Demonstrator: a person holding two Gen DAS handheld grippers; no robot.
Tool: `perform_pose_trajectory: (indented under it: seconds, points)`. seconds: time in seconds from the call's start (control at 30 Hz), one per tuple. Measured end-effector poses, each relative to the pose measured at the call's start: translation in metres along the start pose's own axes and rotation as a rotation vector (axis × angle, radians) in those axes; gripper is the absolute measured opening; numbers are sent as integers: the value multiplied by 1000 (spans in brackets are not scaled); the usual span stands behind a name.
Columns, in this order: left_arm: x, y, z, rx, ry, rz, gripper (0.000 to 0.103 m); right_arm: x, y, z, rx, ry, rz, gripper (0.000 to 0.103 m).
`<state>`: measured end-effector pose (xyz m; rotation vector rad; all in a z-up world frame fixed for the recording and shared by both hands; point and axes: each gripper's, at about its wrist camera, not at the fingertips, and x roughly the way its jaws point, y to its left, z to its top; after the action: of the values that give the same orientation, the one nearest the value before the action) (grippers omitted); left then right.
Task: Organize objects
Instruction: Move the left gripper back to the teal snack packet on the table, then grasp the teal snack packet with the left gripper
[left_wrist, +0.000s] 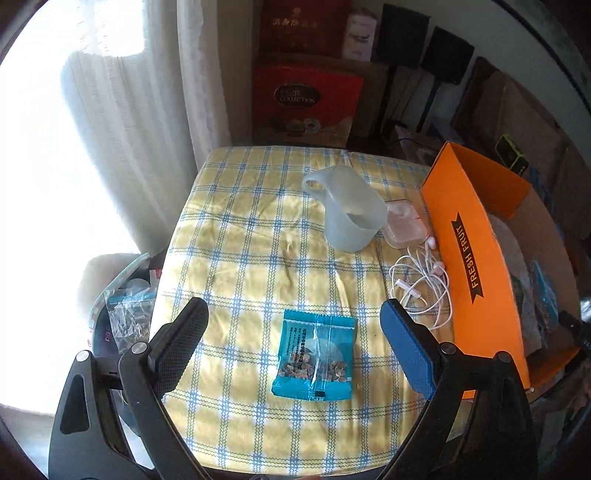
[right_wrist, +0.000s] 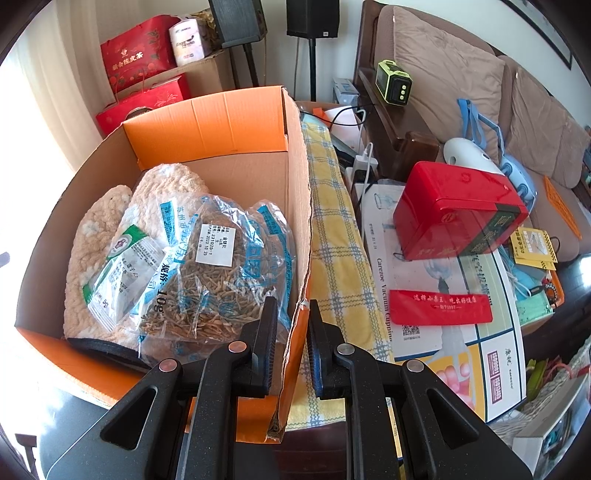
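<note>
A teal snack packet (left_wrist: 314, 360) lies flat on the yellow-and-blue checked tablecloth (left_wrist: 258, 240). My left gripper (left_wrist: 294, 308) hovers over it, open wide, one finger on each side and nothing touched. Farther back stand a translucent jug (left_wrist: 347, 210), a small clear case (left_wrist: 404, 221) and tangled white earphones (left_wrist: 424, 284). The orange cardboard box (left_wrist: 476, 258) sits at the right. My right gripper (right_wrist: 292, 304) is shut on the near right wall of that box (right_wrist: 207, 122). Inside lie a fluffy oven mitt (right_wrist: 99, 229), a bag of dried herbs (right_wrist: 218, 273) and a green-and-white sachet (right_wrist: 122, 266).
A red tin (right_wrist: 458, 210) rests on a printed flat carton (right_wrist: 443, 295) right of the box. Red gift boxes (left_wrist: 306, 96) and speaker stands stand behind the table. A clear plastic bag (left_wrist: 125, 306) sits off the table's left edge by the curtain.
</note>
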<state>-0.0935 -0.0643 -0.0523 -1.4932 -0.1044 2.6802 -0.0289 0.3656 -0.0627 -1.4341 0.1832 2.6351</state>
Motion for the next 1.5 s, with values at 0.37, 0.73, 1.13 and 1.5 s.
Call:
perform_pose_trajectory:
  seconds: [0.37,0.73,1.13,1.5]
  points:
    - [45,18,-31,-57,143,-72,87,0,1,1,-3,-1,1,15]
    - [48,8,-39,-21,177,-76,60,1,0,2,-1,-2,3,15]
    - [31,10,-32,-45,100,-80,10,1,-1,0,-5,-1,0,15]
    - [31,13,-26,-74,107,-113,8,3,-2,-4,-4,0,-1,15]
